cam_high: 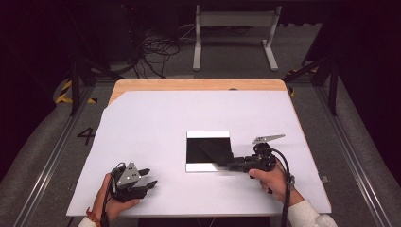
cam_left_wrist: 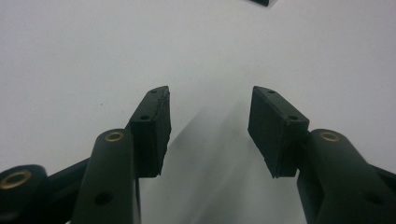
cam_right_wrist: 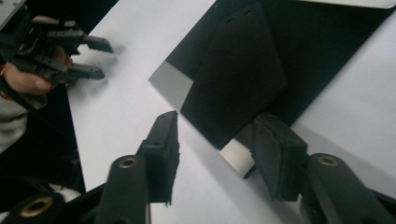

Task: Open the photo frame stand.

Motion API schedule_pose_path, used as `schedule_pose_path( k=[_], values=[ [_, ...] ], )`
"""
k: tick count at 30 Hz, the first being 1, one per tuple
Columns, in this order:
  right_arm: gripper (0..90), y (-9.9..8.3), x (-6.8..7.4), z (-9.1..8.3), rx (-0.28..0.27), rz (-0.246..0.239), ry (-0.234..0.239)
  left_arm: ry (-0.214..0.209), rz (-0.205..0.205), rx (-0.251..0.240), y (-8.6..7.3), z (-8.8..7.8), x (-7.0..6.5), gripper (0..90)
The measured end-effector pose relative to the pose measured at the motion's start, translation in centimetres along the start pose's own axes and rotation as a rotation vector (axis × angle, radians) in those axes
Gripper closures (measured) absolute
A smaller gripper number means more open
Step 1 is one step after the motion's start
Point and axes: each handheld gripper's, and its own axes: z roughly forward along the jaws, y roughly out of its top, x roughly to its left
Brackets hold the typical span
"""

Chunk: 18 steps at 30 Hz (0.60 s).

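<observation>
At the worktop's (cam_high: 142, 118) seven o'clock corner, the left gripper (cam_high: 147, 178) rests on the pale sheet in the person's hand. Its jaws stand apart with nothing between them; the left gripper view (cam_left_wrist: 210, 130) has bare white surface in the gap. It sits well apart from the work.

Moving right, near the middle lies a flat black square panel with white strips along its near and far edges (cam_high: 208, 151). On it rests a dark, stiff, pointed flap of black sheet material (cam_high: 216, 150), running from the panel's middle toward its five o'clock corner.

At four o'clock from the panel, the right gripper (cam_high: 230, 166) points toward nine o'clock, its tips at the panel's near right corner. In the right gripper view (cam_right_wrist: 217, 140) the jaws are parted, and the flap's (cam_right_wrist: 238, 74) lower tip and the panel's (cam_right_wrist: 327, 51) corner lie in the gap just ahead of them. The pads do not seem to press on either.

What could go wrong, to my eye: with one pad sitting over the panel's edge, a closing could pinch panel and flap together, or nudge the flap sideways off the panel. A low approach could also scrape the pale sheet and shift everything.
</observation>
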Motion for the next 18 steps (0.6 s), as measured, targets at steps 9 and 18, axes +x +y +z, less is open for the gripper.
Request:
schedule_pose_path(
  k=[9,18],
  values=[
    [54.3,0.6,-1.0,0.9,-0.037,0.089,0.027,0.002,-0.003,0.003,0.1,0.2,-0.1,47.5],
    [53.8,1.2,-1.3,2.3,-0.054,0.138,0.007,-0.012,-0.013,-0.016,0.8,0.7,-0.3,44.6]
  ],
)
